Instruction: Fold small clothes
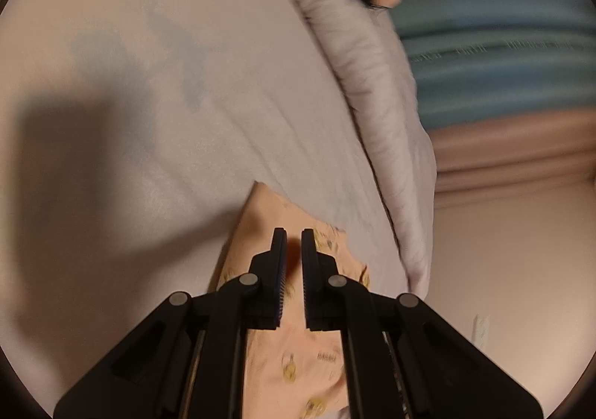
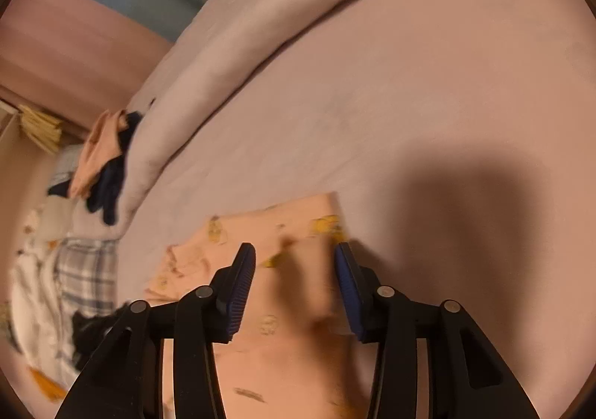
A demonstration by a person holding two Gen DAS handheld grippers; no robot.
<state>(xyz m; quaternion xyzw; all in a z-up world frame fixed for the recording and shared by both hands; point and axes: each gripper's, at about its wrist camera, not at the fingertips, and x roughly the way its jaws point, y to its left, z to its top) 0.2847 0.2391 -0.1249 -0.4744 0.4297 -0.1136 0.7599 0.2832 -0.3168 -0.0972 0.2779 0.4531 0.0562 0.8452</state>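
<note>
We pinch the peach garment (image 1: 260,217) in the left hand-held gripper (image 1: 293,243); the right hand-held gripper (image 2: 294,255) gapes empty over it on the bed (image 2: 447,83). Next, let go and flatten the fold.

In the right wrist view, a small printed garment (image 2: 268,270) lies flat on the bed sheet (image 2: 409,102) at the near edge, beneath the right gripper (image 2: 294,277). A rolled blanket (image 2: 231,57) runs along the sheet's far left side, with a pile of clothes (image 2: 100,158) at its left end and more clothes (image 2: 74,288) near left. In the left wrist view, the garment (image 1: 260,217) lies under the left gripper (image 1: 293,262), and the blanket (image 1: 372,83) lies to the right.
</note>
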